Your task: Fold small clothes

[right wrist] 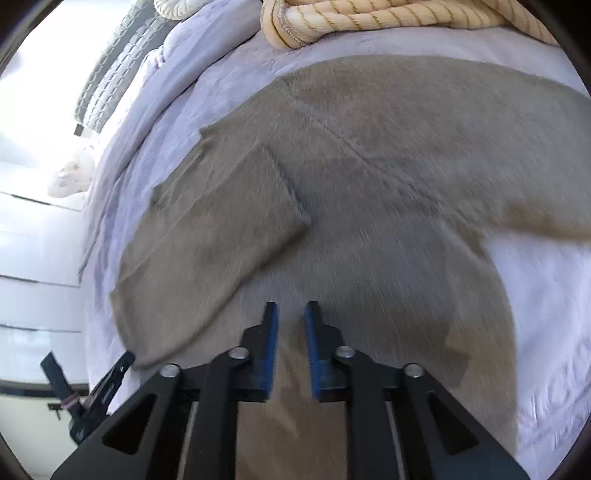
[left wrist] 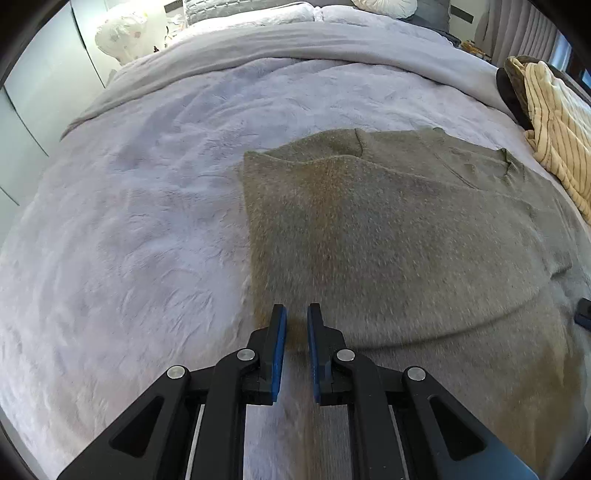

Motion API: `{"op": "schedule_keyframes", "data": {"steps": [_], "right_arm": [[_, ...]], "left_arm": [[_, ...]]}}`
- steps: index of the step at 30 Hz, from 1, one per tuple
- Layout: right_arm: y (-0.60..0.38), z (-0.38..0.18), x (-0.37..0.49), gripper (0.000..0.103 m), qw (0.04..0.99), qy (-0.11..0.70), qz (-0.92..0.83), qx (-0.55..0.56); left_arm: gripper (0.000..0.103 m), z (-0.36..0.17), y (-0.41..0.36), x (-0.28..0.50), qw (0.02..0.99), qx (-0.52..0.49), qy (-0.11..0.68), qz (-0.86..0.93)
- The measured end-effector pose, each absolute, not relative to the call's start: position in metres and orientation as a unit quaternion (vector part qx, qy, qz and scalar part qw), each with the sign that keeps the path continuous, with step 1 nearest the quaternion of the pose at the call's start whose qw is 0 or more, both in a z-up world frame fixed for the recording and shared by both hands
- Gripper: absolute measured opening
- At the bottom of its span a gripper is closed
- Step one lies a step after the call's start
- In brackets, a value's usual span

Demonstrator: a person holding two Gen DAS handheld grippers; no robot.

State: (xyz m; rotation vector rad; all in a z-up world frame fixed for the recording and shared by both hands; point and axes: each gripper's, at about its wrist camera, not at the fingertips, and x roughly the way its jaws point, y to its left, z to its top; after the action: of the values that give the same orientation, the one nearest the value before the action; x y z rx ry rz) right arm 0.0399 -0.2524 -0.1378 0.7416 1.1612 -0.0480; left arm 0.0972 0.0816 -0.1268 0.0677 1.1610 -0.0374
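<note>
Bed (left wrist: pixel 129 229) fills most of what we see, covered by a pale lilac plush blanket (left wrist: pixel 155 155). On it lies the olive-grey garment (left wrist: pixel 388 229), spread flat on the right half in the left wrist view, with one part folded over onto its body so a straight edge runs down its left side.

Our right wrist view shows the garment (right wrist: pixel 369 184) more closely, though blurred: a seam crosses it diagonally, a sleeve-like flap (right wrist: pixel 207 240) lies across its left part, and another part stretches to the right edge. Only that view shows the other tool at the lower left.

A cream striped cloth (left wrist: pixel 554 147) is heaped at the bed's right edge, beside the garment; in the right wrist view it (right wrist: pixel 369 18) lies along the top. Only the left wrist view shows pillows (left wrist: pixel 240 11) at the head of the bed.

Our left gripper (left wrist: pixel 296 314) hovers over the garment's near left corner, its blue-padded fingers (left wrist: pixel 280 332) apart with nothing between them. Our right gripper (right wrist: pixel 291 314) sits low over the garment, fingers (right wrist: pixel 271 332) likewise apart and holding nothing.
</note>
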Motion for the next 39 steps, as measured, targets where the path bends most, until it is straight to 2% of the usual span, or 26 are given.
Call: {"op": "schedule_keyframes", "data": {"steps": [1,2,6,9,17,25,39], "right_arm": [[-0.252,-0.136,0.034,0.046,0.773,0.536,-0.022,0.34],[-0.252,-0.134,0.029,0.054,0.774,0.535,-0.022,0.337],[-0.262,-0.125,0.002,0.055,0.768,0.537,-0.007,0.348],[-0.269,-0.123,-0.016,0.065,0.761,0.541,0.001,0.359],[-0.308,-0.099,-0.052,0.066,0.769,0.531,-0.008,0.356],[-0.405,-0.073,-0.083,0.066,0.801,0.47,-0.108,0.355],[-0.538,-0.136,-0.135,0.066,0.721,0.373,-0.188,0.553]], "left_arm": [[0.068,-0.125,0.081,0.092,0.836,0.03,0.548,-0.017],[0.1,-0.124,0.081,0.091,0.836,0.026,0.548,-0.014],[0.102,-0.111,0.075,0.076,0.843,0.022,0.538,-0.019],[0.102,-0.101,0.066,0.065,0.835,0.018,0.549,-0.022],[0.102,-0.092,0.021,0.043,0.822,0.027,0.566,-0.058],[0.102,-0.083,-0.047,0.027,0.82,0.047,0.56,-0.109],[0.102,-0.094,-0.129,0.034,0.805,0.065,0.577,-0.122]]}}
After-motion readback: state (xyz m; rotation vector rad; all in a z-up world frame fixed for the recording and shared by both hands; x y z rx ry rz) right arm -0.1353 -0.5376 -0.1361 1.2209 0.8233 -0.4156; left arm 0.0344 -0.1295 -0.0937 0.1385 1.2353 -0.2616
